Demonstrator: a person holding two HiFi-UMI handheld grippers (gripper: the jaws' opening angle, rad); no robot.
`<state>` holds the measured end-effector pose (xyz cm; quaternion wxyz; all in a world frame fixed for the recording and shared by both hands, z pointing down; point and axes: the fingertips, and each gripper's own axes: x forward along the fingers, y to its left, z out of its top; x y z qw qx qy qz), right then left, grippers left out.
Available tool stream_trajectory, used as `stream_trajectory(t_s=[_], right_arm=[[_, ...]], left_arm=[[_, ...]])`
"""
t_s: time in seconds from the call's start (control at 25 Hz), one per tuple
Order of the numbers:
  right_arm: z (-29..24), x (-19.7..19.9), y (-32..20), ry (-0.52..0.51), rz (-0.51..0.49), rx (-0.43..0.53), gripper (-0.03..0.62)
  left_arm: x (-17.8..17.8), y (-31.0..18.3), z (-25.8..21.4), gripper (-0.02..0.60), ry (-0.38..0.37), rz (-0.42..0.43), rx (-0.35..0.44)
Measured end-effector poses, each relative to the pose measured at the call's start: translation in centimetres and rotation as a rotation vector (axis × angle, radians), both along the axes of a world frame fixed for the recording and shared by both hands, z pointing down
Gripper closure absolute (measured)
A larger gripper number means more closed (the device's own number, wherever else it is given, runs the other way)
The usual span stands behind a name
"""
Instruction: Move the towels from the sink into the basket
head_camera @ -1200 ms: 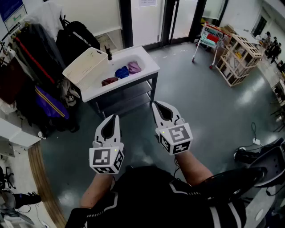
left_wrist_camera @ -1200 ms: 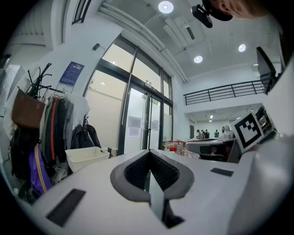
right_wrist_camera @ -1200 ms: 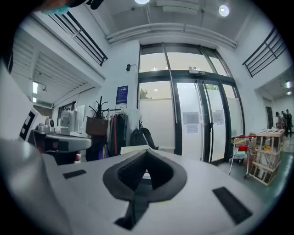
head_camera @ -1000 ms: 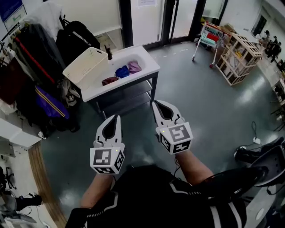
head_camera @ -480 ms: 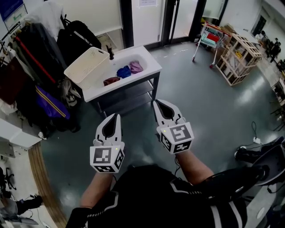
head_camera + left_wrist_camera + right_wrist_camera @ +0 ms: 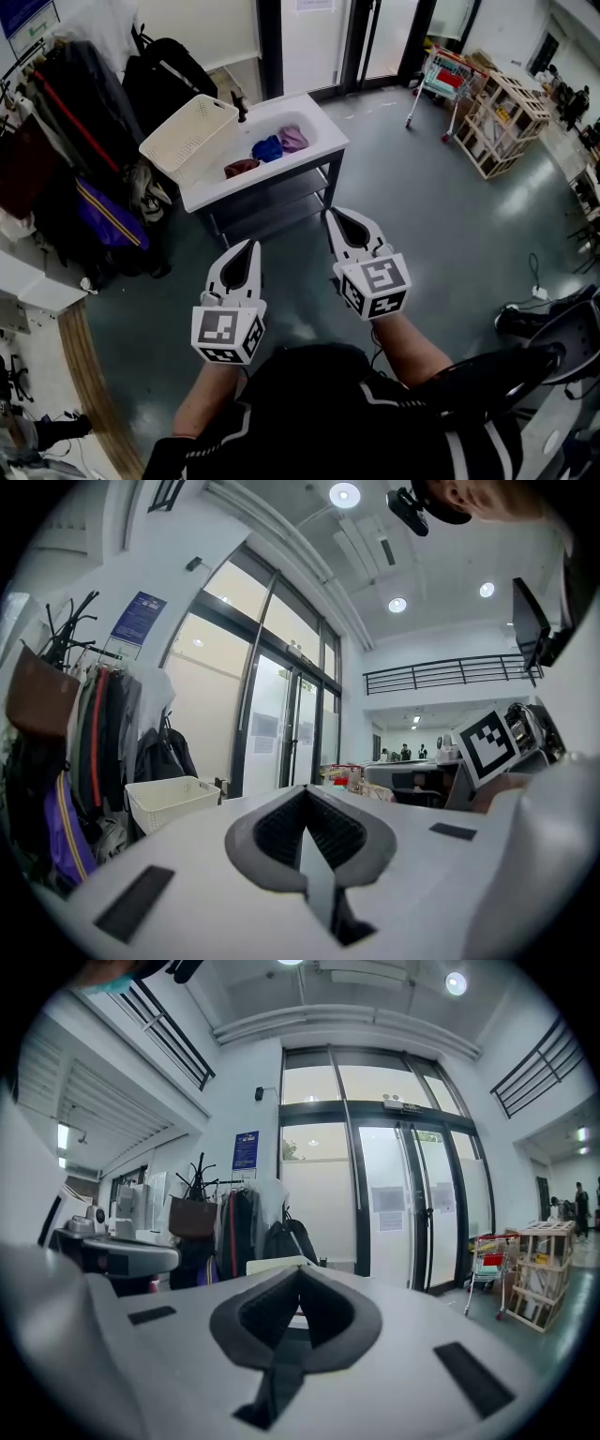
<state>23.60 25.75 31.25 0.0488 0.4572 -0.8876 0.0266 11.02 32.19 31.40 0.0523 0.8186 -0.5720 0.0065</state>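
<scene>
1. Three towels lie in the sink, each one scrunched up into a small soft lump.
2. They sit in a row. The dark red towel is closest to the person, the blue towel is in the middle, and the pink towel is at the far end.
3. The blue one and the pink one touch. The dark red one lies just beside the blue one.
4. The sink is a white bowl set into a white counter with dark legs. A black tap stands at the back of it.
5. The basket is cream white with lots of little holes in its sides. It sits on the left end of the counter, just beside the sink, and no towel shows in it.
6. The left gripper has its fingers pressed together with nothing between them.
7. The right gripper has its fingers closed too, and they hold nothing.
8. Both grippers are held out side by side over the gray floor. They point toward the counter but are well apart from it.
9. Coats and bags hang in a dark bunch to the left of the counter
</scene>
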Motion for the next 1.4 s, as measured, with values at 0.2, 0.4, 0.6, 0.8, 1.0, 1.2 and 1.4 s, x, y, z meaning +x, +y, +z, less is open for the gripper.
stream_trajectory(t_s=[0.2,0.4,0.6,0.8,1.0,1.2,1.4], right_arm=[[0.2,-2.1,0.5,0.014,0.013,0.003,0.591],[1.0,-3.4,1.3,0.031,0.034,-0.004,0.591],[1.6,-4.5,1.1,0.039,0.032,-0.021,0.591],[1.5,-4.9,-0.6,0.030,0.022,-0.018,0.591],[1.3,-5.0,-3.9,0.007,0.014,-0.019,0.591],[1.0,-5.4,-7.3,0.005,-0.027,0.000,0.591],[1.0,-4.9,-11.2,0.017,-0.058,0.014,0.591]], left_arm=[[-2.3,0.1,0.2,0.580,0.018,0.020,0.001],[-3.7,0.2,0.9,0.580,0.017,0.050,0.000],[-4.9,-0.2,1.4,0.580,0.037,0.053,-0.008],[-5.2,-1.5,1.7,0.580,0.064,0.045,-0.029],[-5.3,-4.0,1.6,0.580,0.034,0.035,-0.028],[-5.2,-7.5,1.7,0.580,0.016,0.025,-0.040],[-4.2,-11.6,1.8,0.580,0.009,0.017,-0.051]])
